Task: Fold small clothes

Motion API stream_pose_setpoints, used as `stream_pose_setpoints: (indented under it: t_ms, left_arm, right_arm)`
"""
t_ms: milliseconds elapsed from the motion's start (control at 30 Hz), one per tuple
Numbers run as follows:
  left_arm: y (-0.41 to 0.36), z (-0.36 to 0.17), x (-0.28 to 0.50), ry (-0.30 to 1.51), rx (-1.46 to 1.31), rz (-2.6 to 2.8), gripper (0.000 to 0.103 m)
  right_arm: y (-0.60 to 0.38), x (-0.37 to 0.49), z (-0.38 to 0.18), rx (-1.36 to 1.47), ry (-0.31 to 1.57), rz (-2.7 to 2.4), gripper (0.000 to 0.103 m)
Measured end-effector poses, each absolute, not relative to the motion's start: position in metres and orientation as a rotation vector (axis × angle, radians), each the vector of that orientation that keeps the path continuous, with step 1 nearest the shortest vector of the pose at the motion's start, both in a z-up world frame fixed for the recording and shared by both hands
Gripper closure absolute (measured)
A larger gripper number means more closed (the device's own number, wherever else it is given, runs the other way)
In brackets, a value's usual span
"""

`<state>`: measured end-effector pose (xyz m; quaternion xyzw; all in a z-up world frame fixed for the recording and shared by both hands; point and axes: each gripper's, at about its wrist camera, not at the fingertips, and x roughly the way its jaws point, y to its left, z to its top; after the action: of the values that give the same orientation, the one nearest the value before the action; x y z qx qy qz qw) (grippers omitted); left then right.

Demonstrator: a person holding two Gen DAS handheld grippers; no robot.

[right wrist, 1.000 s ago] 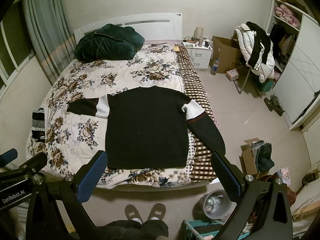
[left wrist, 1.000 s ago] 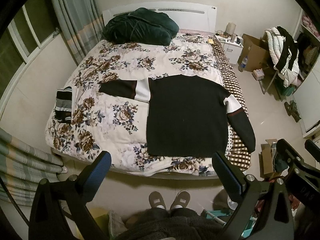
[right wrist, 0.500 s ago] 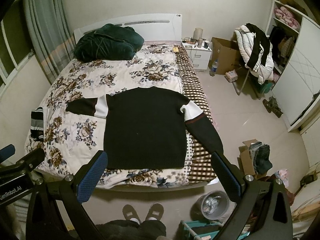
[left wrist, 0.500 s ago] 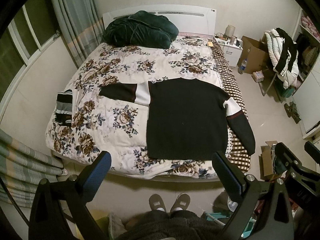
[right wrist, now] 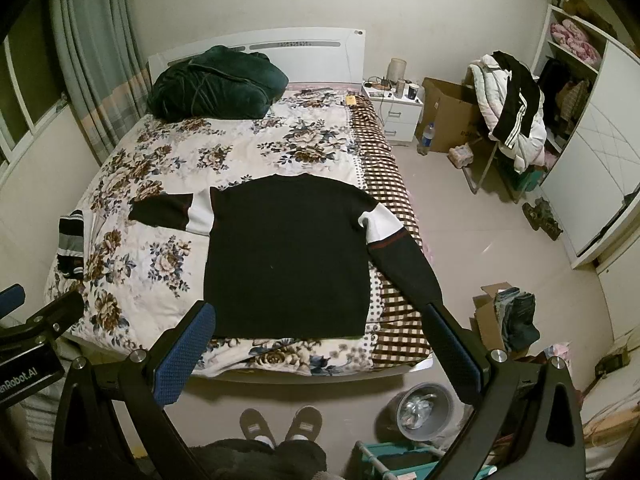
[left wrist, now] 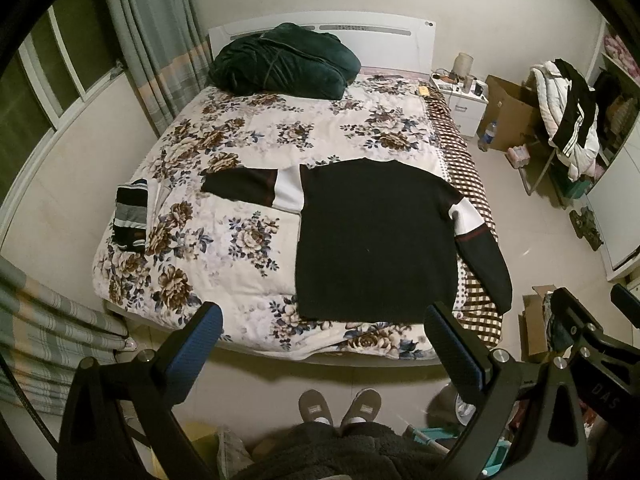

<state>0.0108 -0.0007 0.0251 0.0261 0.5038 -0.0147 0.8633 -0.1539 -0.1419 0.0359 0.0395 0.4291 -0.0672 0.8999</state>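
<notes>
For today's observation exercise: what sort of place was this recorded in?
Most likely a home bedroom: a bed under a floral quilt, a white nightstand, and a wardrobe.

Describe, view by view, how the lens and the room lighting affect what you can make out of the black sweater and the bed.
Left wrist view: fisheye bends the bed edges and darkens the corners; dim yellowish light leaves the black sweater a flat, textureless patch. Right wrist view: same curvature; the sweater again lacks detail, and a faint glare spot shows on the floor tiles.
</notes>
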Motion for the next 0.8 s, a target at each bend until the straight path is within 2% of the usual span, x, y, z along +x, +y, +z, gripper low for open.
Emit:
stream_pose_setpoints:
  t_ms: [800]
  left_arm:
    - [-0.0015,0.0241,0.0077,1.049,0.054,-0.030,0.000]
  right_arm:
    - [-0.1370,-0.1575,0.0346,0.077,0.883,-0.144,0.000]
